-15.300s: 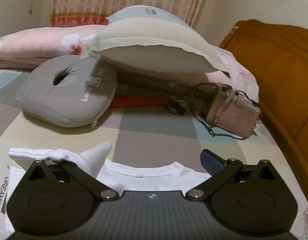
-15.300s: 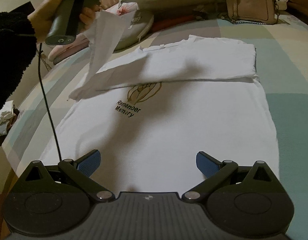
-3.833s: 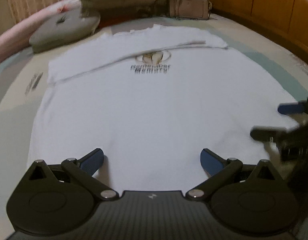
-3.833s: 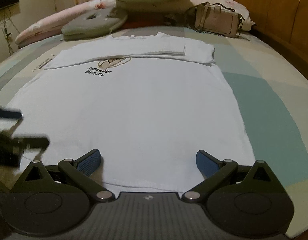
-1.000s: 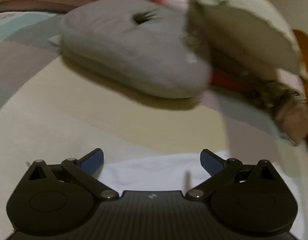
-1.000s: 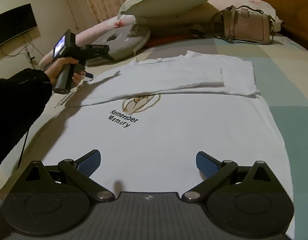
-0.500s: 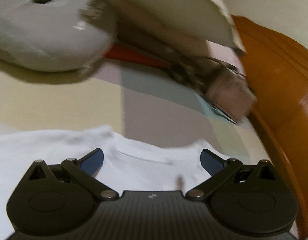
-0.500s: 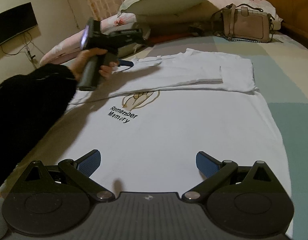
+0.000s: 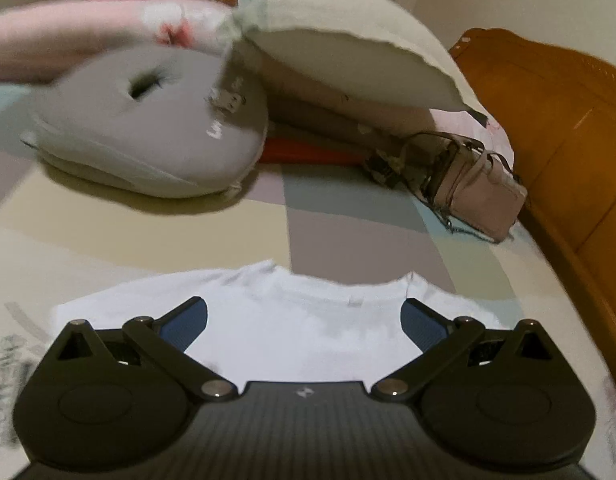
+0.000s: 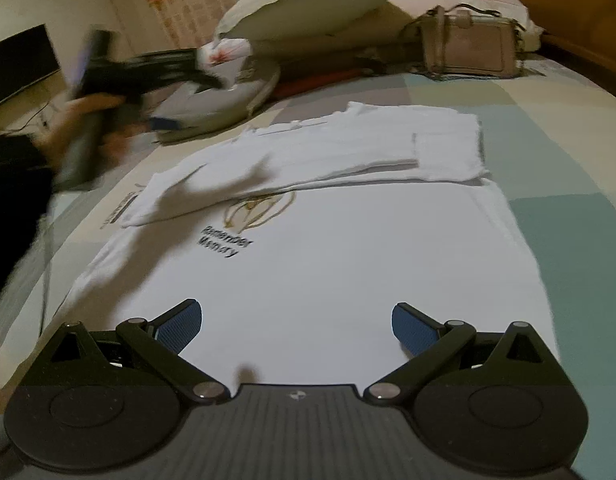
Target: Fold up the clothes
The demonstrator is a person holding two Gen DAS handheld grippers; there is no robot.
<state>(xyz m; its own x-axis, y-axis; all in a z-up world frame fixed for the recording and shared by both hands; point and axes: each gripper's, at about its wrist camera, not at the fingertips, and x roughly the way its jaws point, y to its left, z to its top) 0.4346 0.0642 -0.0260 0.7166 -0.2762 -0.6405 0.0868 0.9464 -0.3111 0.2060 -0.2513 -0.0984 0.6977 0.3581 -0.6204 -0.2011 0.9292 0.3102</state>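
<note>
T-shirt: a white T-shirt (image 10: 328, 264) lies flat on the bed (image 10: 568, 152), front up, with a gold emblem and the black words "Remember Memory" on the chest; both sleeves are folded inward across the upper chest, and the collar end points toward the pillows.
Left hand-held gripper: the left hand-held gripper (image 9: 303, 322) hovers over the collar end of the T-shirt (image 9: 291, 320), its blue-padded fingers wide apart with nothing between them; in the right wrist view it is a blurred dark shape (image 10: 107, 76) held in the person's hand (image 10: 79, 120), and it seems to be off the left shoulder of the shirt, though the blur leaves that unsure.
Right hand-held gripper: the right hand-held gripper (image 10: 295, 326) sits low over the hem end, fingers spread apart and empty.
Bed head: a grey ring cushion (image 9: 147, 136) lies beside a large cream pillow (image 9: 340, 64); a beige handbag (image 9: 476, 196) rests near the wooden headboard (image 9: 568, 152).
</note>
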